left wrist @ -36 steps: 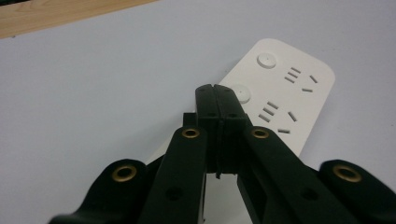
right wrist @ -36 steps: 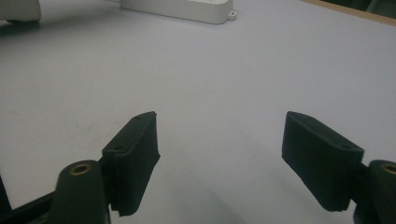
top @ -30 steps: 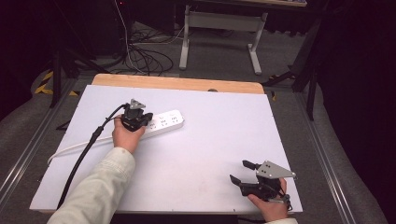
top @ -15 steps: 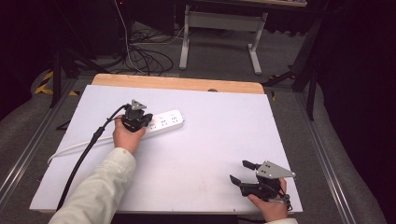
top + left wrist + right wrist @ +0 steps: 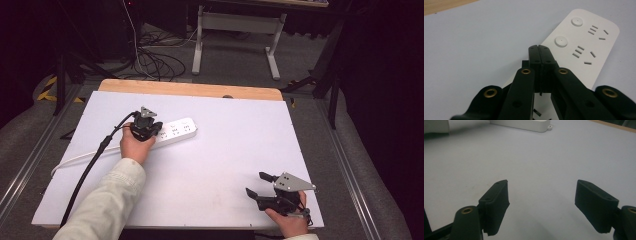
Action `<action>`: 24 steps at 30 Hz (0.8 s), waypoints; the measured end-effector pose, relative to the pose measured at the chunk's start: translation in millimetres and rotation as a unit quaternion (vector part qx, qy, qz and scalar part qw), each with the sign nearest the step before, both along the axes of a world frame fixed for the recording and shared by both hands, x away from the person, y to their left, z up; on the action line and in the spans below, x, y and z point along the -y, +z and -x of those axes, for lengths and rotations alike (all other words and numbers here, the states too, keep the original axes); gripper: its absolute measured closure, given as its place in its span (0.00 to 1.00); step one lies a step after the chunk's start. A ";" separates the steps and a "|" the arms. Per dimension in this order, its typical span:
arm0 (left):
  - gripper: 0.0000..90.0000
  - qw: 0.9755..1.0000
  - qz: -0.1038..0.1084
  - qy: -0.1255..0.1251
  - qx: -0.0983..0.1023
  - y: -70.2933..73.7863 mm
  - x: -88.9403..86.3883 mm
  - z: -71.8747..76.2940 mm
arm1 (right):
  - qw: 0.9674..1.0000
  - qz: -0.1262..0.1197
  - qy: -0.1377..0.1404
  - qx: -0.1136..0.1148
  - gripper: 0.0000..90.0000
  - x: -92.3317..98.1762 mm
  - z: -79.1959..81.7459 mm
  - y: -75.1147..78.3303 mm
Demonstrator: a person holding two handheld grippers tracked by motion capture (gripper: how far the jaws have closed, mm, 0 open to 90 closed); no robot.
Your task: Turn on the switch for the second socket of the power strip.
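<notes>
— Nearest me, what could go wrong?

— At my right gripper (image 5: 259, 184), little: jaws wide apart, empty, low over bare table (image 5: 225, 165). Farther off, my left gripper (image 5: 539, 53), jaws pressed together with nothing between, sits over the power strip (image 5: 584, 47).

— The risk?

— If I push down off-centre, I judge the strip could skid toward the far-left edge.

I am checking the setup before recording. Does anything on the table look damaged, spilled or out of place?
Nothing stands out. The white power strip lies flat and looks intact, at a slant on the table, no plugs in the sockets that show.
</notes>
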State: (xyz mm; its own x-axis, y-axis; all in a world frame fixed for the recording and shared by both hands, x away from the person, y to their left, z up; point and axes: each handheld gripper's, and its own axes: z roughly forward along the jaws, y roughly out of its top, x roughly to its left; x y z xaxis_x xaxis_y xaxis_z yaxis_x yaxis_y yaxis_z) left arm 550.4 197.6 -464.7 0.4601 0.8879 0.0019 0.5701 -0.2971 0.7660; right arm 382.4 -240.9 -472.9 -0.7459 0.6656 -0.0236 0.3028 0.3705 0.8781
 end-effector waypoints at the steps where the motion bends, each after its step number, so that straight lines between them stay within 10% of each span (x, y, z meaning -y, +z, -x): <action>1: 1.00 1.000 0.001 -0.002 -0.001 -0.2 -0.2 -0.2 | 1.000 0.000 0.000 0.000 0.30 0.0 0.0 -0.1; 24: 1.00 1.000 -0.025 -0.008 0.017 -3.5 3.2 1.3 | 1.000 -0.001 -0.001 0.000 0.30 0.3 -0.1 -0.2</action>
State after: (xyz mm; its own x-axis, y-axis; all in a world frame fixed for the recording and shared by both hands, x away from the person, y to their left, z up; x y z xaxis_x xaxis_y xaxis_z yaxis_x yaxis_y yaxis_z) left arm 549.1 194.3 -468.3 0.4737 0.8785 0.0623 0.5384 -0.3448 0.7689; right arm 382.5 -241.2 -473.2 -0.7446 0.6671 -0.0222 0.3043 0.3688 0.8783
